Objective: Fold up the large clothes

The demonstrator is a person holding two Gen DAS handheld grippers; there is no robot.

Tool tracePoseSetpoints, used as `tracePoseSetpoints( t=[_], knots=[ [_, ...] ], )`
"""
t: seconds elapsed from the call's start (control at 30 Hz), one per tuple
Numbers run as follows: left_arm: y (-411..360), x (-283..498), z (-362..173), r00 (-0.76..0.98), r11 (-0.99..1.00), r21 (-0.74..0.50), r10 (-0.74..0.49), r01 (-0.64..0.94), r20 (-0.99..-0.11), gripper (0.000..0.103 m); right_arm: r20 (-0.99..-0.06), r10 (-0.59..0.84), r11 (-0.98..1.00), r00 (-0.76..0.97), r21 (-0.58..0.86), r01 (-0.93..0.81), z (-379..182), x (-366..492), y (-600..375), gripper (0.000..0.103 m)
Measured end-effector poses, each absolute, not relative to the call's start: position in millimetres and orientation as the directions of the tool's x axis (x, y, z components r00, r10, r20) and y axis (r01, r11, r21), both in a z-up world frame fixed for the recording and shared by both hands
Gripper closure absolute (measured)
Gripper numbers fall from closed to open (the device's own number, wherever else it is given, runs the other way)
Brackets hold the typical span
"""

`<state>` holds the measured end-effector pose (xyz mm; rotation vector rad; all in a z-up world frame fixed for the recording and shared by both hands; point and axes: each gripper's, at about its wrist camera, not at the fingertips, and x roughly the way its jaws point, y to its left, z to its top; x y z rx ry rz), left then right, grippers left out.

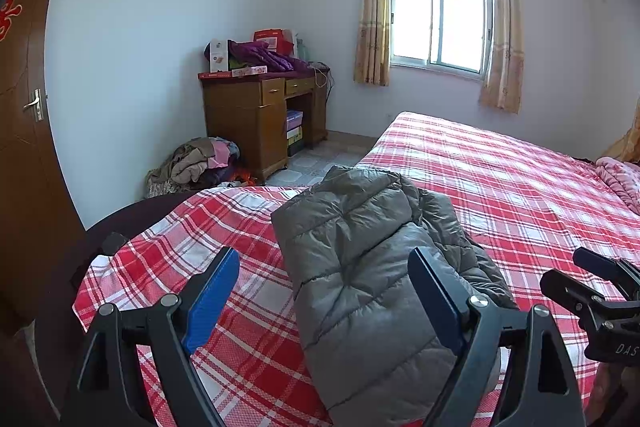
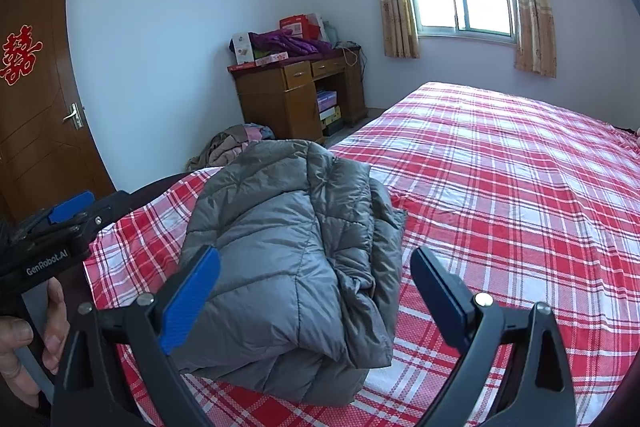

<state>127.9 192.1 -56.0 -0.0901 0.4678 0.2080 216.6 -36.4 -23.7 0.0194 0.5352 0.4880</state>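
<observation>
From the left wrist view, the left claw (image 1: 324, 301) is hovering low over the near corner of the bed (image 1: 500, 183), its blue pads (image 1: 210, 301) standing wide apart and gripping nothing; the grey puffer jacket (image 1: 360, 267) is lying folded into a thick bundle on the red-and-white plaid sheet, stretching away between the pads without being pinched by them. At the right edge the black frame of the right claw (image 1: 600, 291) is poking in just beside the jacket. Farther back a wooden table (image 1: 260, 115) is carrying boxes and a purple garment, a heap of clothes (image 1: 200, 163) is sitting on the floor beside it, and a curtained window (image 1: 440, 19) is glowing behind. From the right wrist view, the right claw (image 2: 316, 297) is likewise gaping wide, nothing caught in it, with the jacket (image 2: 288, 267) resting on the bed (image 2: 520, 167) mostly toward its left pad (image 2: 190, 301) and apart from the right one. The left claw (image 2: 60, 215) is showing at the left edge, a person's hand (image 2: 24, 343) wrapping its handle, and a brown door (image 2: 36, 99) with a red paper cutting is standing behind
</observation>
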Motion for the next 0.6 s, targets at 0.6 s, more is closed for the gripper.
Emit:
tracePoseSetpoints(
  t=[0.6],
  knots=[
    [193.1, 127.4, -54.0, 0.872, 0.971, -0.043, 0.19, -0.234, -0.451, 0.016, -0.475, 0.452, 0.885, 0.755, 0.132, -0.447, -21.1, 215.5, -34.8, 0.005]
  ],
)
